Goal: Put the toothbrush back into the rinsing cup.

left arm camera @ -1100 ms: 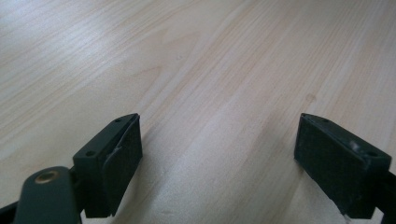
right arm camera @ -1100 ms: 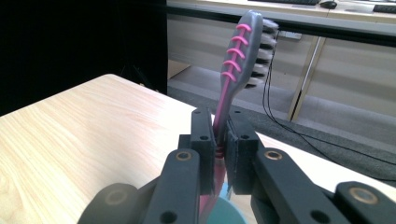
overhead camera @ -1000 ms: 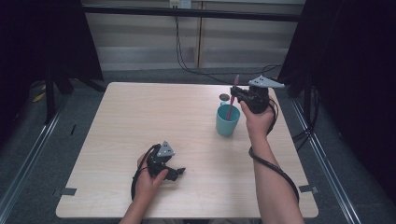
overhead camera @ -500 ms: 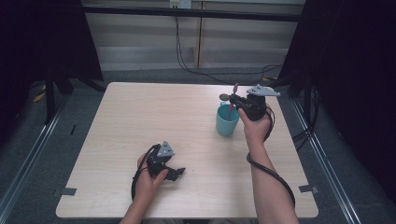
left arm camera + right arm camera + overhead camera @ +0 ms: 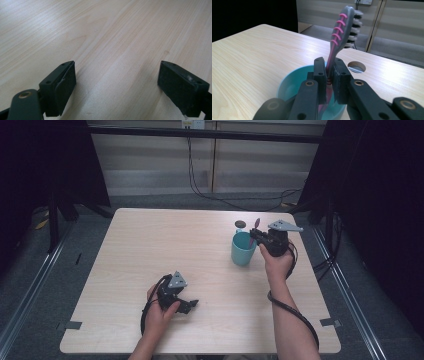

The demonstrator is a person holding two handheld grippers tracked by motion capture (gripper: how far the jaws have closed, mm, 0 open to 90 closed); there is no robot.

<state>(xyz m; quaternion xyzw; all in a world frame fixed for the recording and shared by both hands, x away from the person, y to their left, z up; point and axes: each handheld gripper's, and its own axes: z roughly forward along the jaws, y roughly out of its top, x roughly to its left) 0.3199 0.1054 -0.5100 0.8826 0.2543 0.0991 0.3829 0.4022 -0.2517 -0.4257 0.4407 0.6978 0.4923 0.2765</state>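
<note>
A teal cup (image 5: 242, 249) stands on the right half of the wooden table (image 5: 150, 250). My right gripper (image 5: 256, 238) is shut on a grey and pink toothbrush (image 5: 337, 42), bristle head up, its lower end down inside the teal cup (image 5: 287, 87). In the high view the toothbrush (image 5: 255, 226) pokes up above the cup's rim. My left gripper (image 5: 189, 306) rests low on the table near the front, held in a hand. Its jaws stand wide apart over bare wood in the left gripper view, nothing between them (image 5: 117, 82).
A round cable hole (image 5: 240, 224) sits in the table just behind the cup, also the cable hole (image 5: 356, 67) in the right gripper view. Cables (image 5: 220, 195) run along the floor behind the table. Dark curtains flank both sides.
The right gripper has come down and slightly toward the front with the toothbrush, lowering its handle end into the cup. The left gripper has stayed put.
</note>
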